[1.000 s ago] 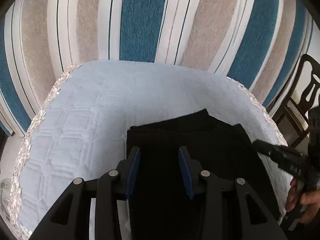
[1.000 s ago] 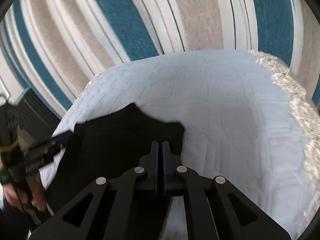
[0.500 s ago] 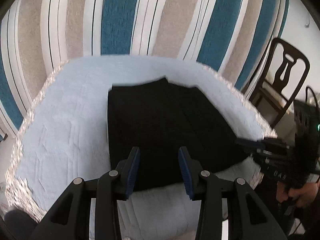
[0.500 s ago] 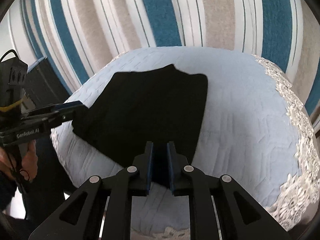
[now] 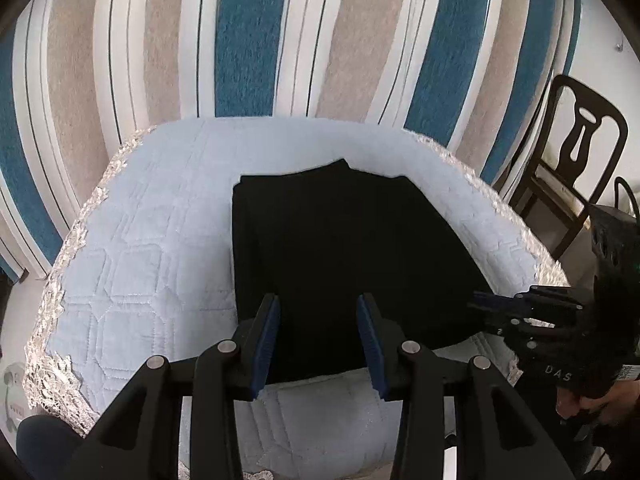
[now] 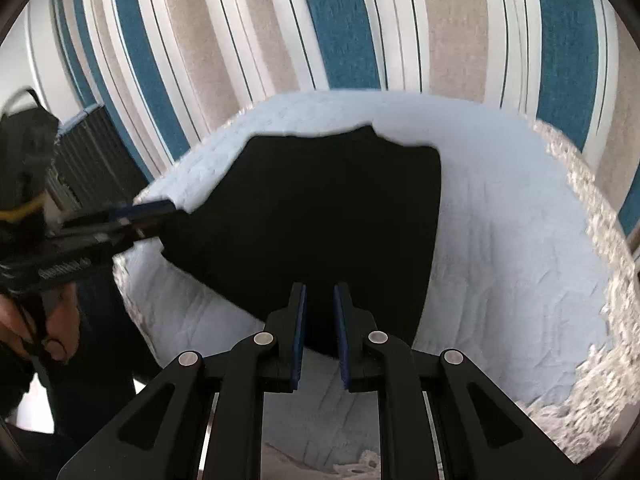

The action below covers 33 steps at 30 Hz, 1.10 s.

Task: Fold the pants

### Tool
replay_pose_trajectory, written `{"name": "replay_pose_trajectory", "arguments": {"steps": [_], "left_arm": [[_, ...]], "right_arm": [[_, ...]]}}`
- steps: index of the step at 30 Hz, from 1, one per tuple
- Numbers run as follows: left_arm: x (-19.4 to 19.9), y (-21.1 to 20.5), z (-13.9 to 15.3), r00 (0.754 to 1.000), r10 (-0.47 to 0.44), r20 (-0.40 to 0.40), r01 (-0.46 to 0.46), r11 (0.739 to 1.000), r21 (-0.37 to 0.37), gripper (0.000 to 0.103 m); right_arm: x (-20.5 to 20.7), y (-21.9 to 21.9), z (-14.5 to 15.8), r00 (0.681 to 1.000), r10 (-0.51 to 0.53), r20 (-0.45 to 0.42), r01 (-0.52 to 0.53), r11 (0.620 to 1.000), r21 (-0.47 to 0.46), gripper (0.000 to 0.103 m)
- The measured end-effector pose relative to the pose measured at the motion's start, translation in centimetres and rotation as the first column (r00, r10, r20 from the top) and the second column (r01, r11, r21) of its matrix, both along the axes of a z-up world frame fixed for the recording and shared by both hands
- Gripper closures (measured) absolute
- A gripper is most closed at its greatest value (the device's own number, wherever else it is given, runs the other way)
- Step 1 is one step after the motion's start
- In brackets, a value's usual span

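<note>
The black pants (image 5: 340, 260) lie folded in a flat rectangle on the light blue quilted tablecloth (image 5: 152, 260). My left gripper (image 5: 318, 304) hovers open over their near edge with nothing between its blue pads. At the right of this view my right gripper (image 5: 484, 304) reaches in beside the near right corner. In the right wrist view the pants (image 6: 320, 208) spread ahead of my right gripper (image 6: 320, 292). Its jaws stand a narrow gap apart and pinch nothing. The left gripper (image 6: 160, 210) comes in by the pants' left corner.
The tablecloth (image 6: 512, 240) has a lace border (image 6: 592, 208) that hangs over the table's rounded edge. A striped blue, beige and white carpet (image 5: 248, 48) lies beyond. A dark wooden chair (image 5: 576, 152) stands at the right, a ribbed dark unit (image 6: 92, 156) at the left.
Both grippers have drawn back towards the near edge, so the whole folded pants now show. The right gripper's jaws went from shut to a narrow gap.
</note>
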<state>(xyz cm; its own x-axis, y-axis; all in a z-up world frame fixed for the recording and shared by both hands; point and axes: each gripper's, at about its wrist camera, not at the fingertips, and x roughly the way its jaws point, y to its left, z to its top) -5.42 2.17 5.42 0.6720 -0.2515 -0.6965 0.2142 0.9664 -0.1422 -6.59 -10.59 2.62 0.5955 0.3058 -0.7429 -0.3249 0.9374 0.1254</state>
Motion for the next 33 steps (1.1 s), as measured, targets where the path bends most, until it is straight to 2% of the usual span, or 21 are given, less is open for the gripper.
{"name": "replay_pose_trajectory", "arguments": {"steps": [2, 5, 7, 9, 18, 33], "left_arm": [[0.6, 0.0, -1.3, 0.999, 0.015, -0.041, -0.015, 1.000, 0.012, 0.059], [0.6, 0.1, -1.3, 0.999, 0.018, -0.038, -0.018, 1.000, 0.005, 0.059], [0.6, 0.1, -0.6, 0.999, 0.024, -0.036, -0.024, 1.000, 0.007, 0.059], [0.8, 0.3, -0.1, 0.998, 0.042, -0.036, -0.041, 0.999, 0.013, 0.060], [1.8, 0.9, 1.7, 0.994, 0.100, -0.035, -0.100, 0.995, 0.009, 0.060], [4.1, 1.1, 0.8, 0.992, 0.106, -0.068, -0.106, 0.994, -0.004, 0.059]], "right_arm": [[-0.1, 0.0, -0.1, 1.000, 0.003, 0.012, -0.003, 1.000, 0.000, 0.089], [0.1, 0.0, 0.4, 1.000, 0.009, 0.003, -0.009, 1.000, 0.002, 0.088], [0.0, -0.4, 1.1, 1.000, 0.000, 0.008, 0.000, 1.000, 0.014, 0.084], [0.0, -0.9, 1.7, 1.000, -0.016, 0.008, 0.016, 1.000, 0.024, 0.070], [0.7, -2.8, 3.2, 0.998, -0.062, -0.004, 0.062, 0.994, 0.095, 0.070], [3.2, -3.8, 3.1, 0.997, -0.072, -0.026, 0.075, 0.990, 0.121, 0.070]]}}
